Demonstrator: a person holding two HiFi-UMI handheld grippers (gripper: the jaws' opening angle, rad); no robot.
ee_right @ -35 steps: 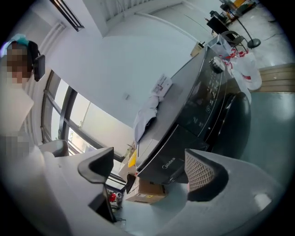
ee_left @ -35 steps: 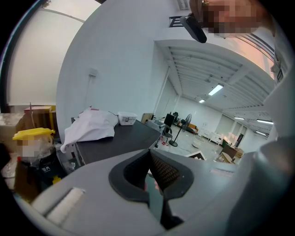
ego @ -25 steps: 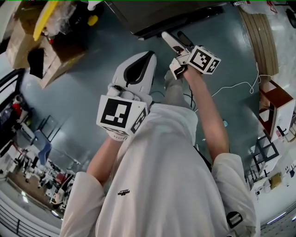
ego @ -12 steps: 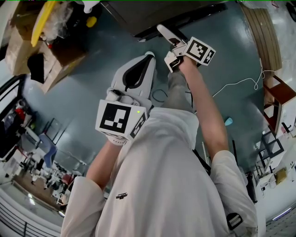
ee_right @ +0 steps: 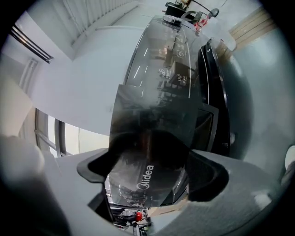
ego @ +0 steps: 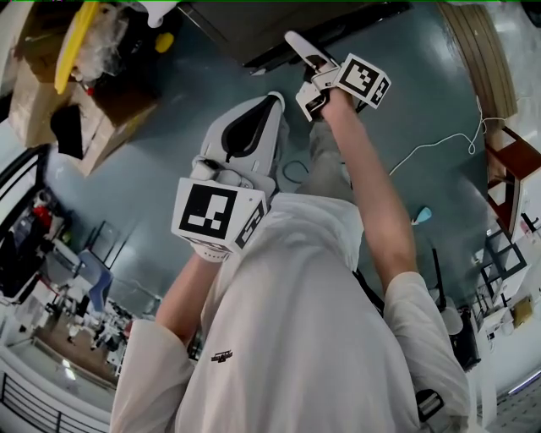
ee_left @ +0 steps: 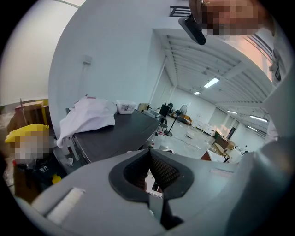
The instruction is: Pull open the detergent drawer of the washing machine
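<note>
One washing machine [ego: 287, 25] fills the far edge of your head view, dark and glossy, standing on the grey-blue floor [ego: 169, 135]. Its detergent drawer [ee_right: 154, 122] is right in front of your right claw [ee_right: 152, 161]: the right gripper view shows its dark, shiny front with white lettering framed between the two jaws. Those jaws stand wide apart and have just been closing a little; whether the pads touch the drawer front cannot be told. Your right arm [ego: 372, 194] is stretched out toward the machine. Your left claw [ee_left: 149, 153] hangs near your white shirt [ego: 296, 321], jaws together at the tips with nothing between them, aimed toward a white cloth [ee_left: 90, 117].
</note>
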